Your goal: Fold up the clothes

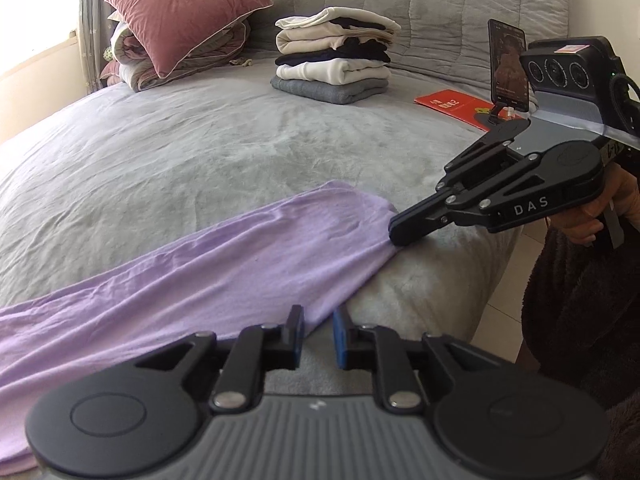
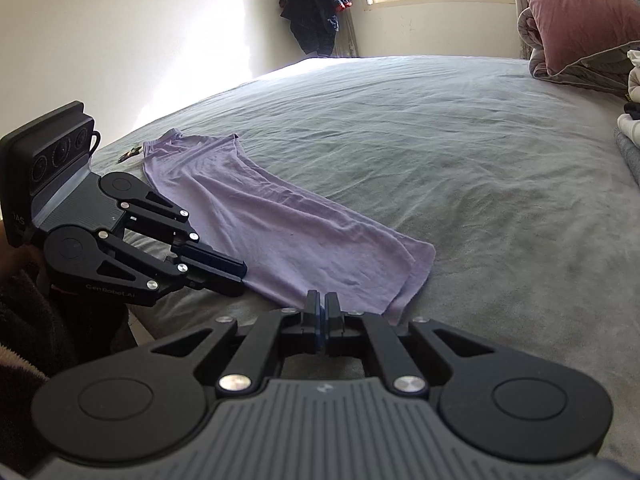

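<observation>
Lilac garment point(image 2: 276, 224), folded lengthwise on bed point(image 2: 460, 152), far end cut off. Left tool point(image 1: 319, 330) released over its edge; right tool point(image 2: 321, 308) clenched, grasp unclear.

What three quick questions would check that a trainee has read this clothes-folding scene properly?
1. True or false: the jaws of the left gripper stand apart.
2. What stands upright beside the red booklet on the bed? A) a phone on a stand B) a table lamp C) a mug
3. Fill in: the bottom item in the stack of folded clothes is ___ in colour.

Key: 1 true; 2 A; 3 grey.
</observation>
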